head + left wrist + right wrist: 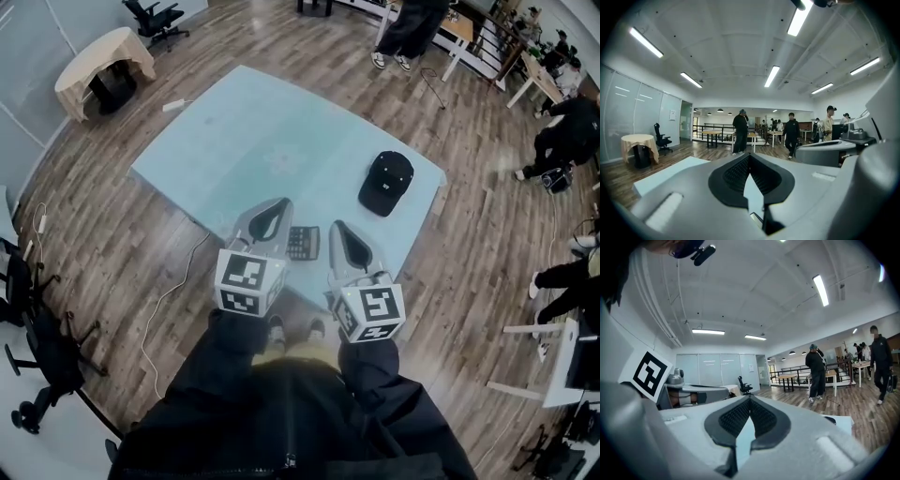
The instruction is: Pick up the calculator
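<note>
A dark calculator (303, 242) lies flat near the front edge of the light blue table (262, 141). It sits between my two grippers, which both hang above that edge and point away from me. My left gripper (280, 204) is just left of the calculator, its jaws closed tip to tip (750, 157) on nothing. On the calculator's right is my right gripper (336, 226), whose jaws also meet (750, 399) with nothing between them. Neither gripper touches the calculator.
A black cap (385, 183) (829, 419) lies on the table, right of centre. A cloth-covered round table (105, 61) and office chairs (37, 347) stand at the left. A white cable (159, 305) runs over the wooden floor. Several people stand at desks far behind and to the right.
</note>
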